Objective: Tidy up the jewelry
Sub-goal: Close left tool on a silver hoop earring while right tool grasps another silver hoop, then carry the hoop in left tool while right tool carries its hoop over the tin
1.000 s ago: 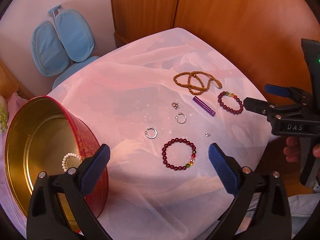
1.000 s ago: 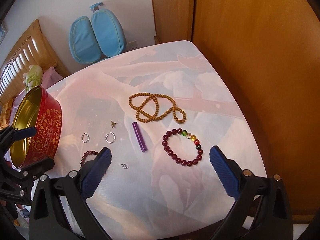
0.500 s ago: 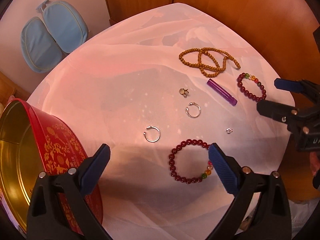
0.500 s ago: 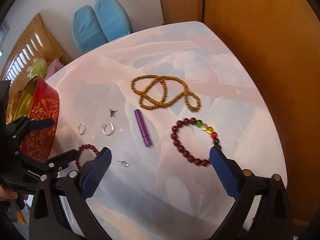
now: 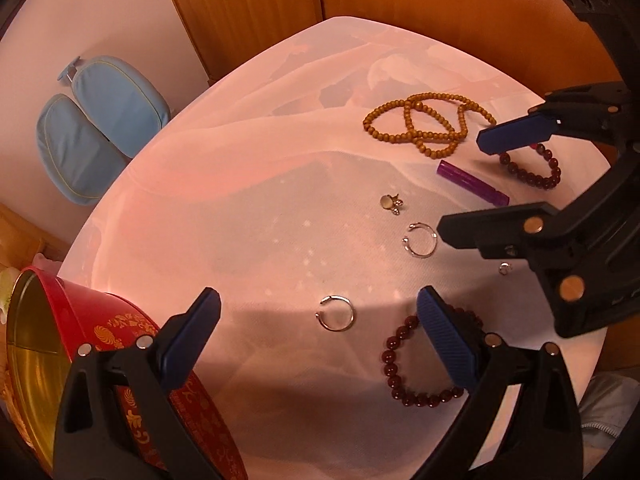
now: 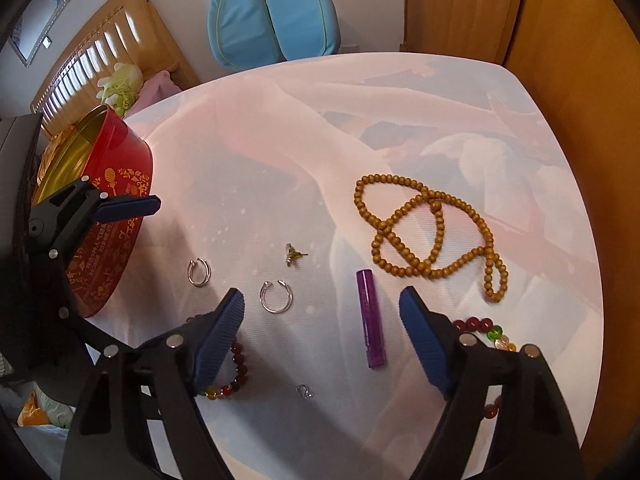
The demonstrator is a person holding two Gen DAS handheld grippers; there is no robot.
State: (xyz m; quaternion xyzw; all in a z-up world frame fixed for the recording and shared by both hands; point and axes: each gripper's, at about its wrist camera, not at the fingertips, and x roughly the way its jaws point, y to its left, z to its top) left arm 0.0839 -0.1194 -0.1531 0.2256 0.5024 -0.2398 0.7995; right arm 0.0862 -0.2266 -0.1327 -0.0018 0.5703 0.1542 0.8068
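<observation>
Pale printed cloth covers the square table (image 6: 460,92) beneath my fingers, with the loose jewelry spread on it and the round red-and-gold tin (image 6: 120,200) off to the left. My right gripper (image 6: 322,336) is closing with nothing yet between its pads, the purple cylindrical tube (image 6: 371,318) lying just inside the right pad; I should centre over the tube before clamping. My left gripper (image 5: 316,336) stands released, its right pad over the dark red beaded bracelet (image 5: 404,376) and the thin silver open ring (image 5: 335,313) between its pads.

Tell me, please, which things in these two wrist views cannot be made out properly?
- Round red metal tin: left wrist view shows no floor; the frame edge and the left claw cover it.
- Dark red bead bracelet: right wrist view, largely behind the closing right claw, nothing between its pads.
- Tiny silver clasp: too small to identify.
</observation>
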